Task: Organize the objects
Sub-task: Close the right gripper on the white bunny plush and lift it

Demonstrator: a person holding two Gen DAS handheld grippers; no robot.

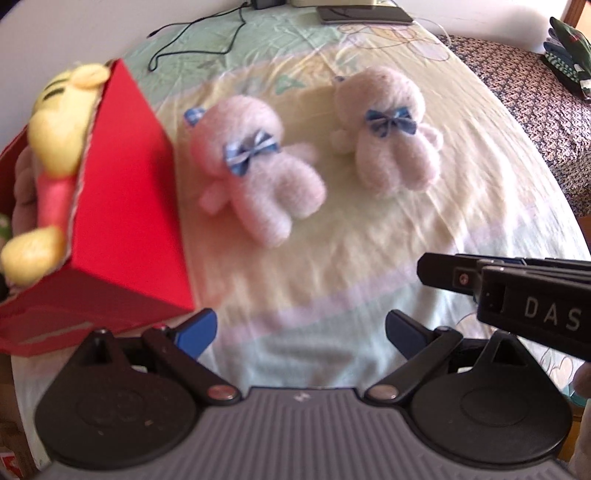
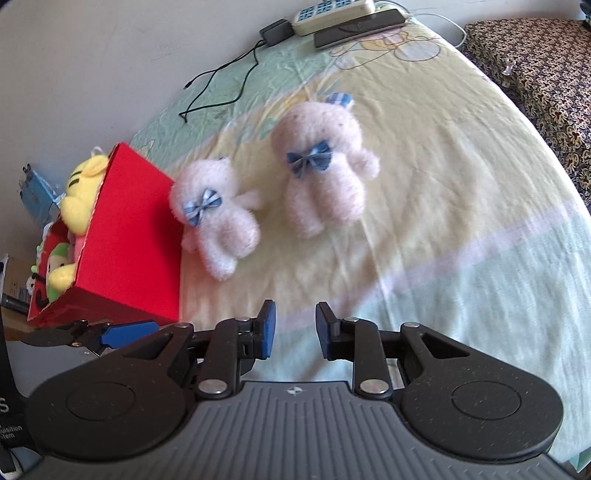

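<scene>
Off to the far left of my left gripper (image 1: 301, 334) sits the red cardboard box (image 1: 125, 206), open at the top, with a yellow plush toy (image 1: 55, 147) lying along its inner wall; through the right wrist camera I also make out a green plush (image 2: 59, 258) tucked beneath the yellow one. My left gripper's blue-padded fingers stand wide apart with nothing between them, and the left fingertip sits just beside the box's near corner.

Ahead of that gripper and slightly left, a pink plush bear with a blue checked bow (image 1: 255, 162) lies on its back on the bedsheet (image 1: 332, 266), just beside the box's red wall; from the right camera its arm seems to touch the box, though blur keeps me from being sure. Further right, a second pink plush bear with a darker blue bow (image 1: 388, 129) lies near the first, feet toward me, the two apart.

My right gripper (image 2: 294, 330) hovers over the sheet, short of both bears, its fingers parted by a narrow gap and holding nothing. Its black body reaches into the left camera's frame at right.

Beyond the bears, a black cable (image 2: 221, 74) trails across the sheet toward a small black adapter (image 2: 277, 31), with a white remote control (image 2: 332, 11) and a dark flat device (image 2: 358, 27) farther right.
</scene>
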